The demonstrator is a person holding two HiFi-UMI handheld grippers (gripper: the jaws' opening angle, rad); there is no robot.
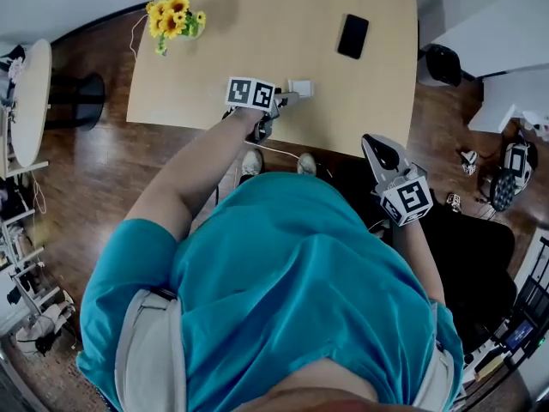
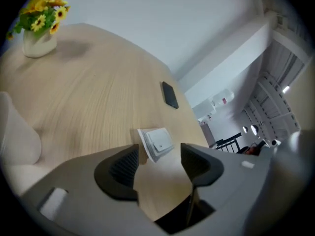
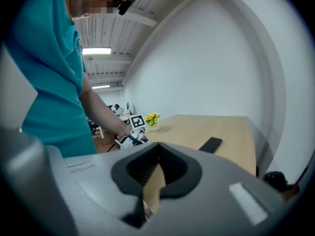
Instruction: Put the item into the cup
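The item, a small flat white square piece (image 1: 301, 87) (image 2: 155, 142), lies on the wooden table (image 1: 257, 33) near its front edge. My left gripper (image 1: 287, 98) (image 2: 160, 156) is low over the table with its jaws open. The item sits just ahead of them, close to the left pad, and is not clamped. A white pot of yellow flowers (image 1: 174, 20) (image 2: 38, 27) stands at the table's far left corner; no other cup shows. My right gripper (image 1: 378, 147) (image 3: 143, 193) hangs off the table beside the person's right hip, jaws shut and empty.
A black phone (image 1: 352, 36) (image 2: 170, 94) lies on the table's far right. A round white side table (image 1: 30, 101) stands to the left. Bags and shoes lie on the wooden floor (image 1: 506, 174) at the right. The person's teal shirt (image 1: 292, 290) hides the near floor.
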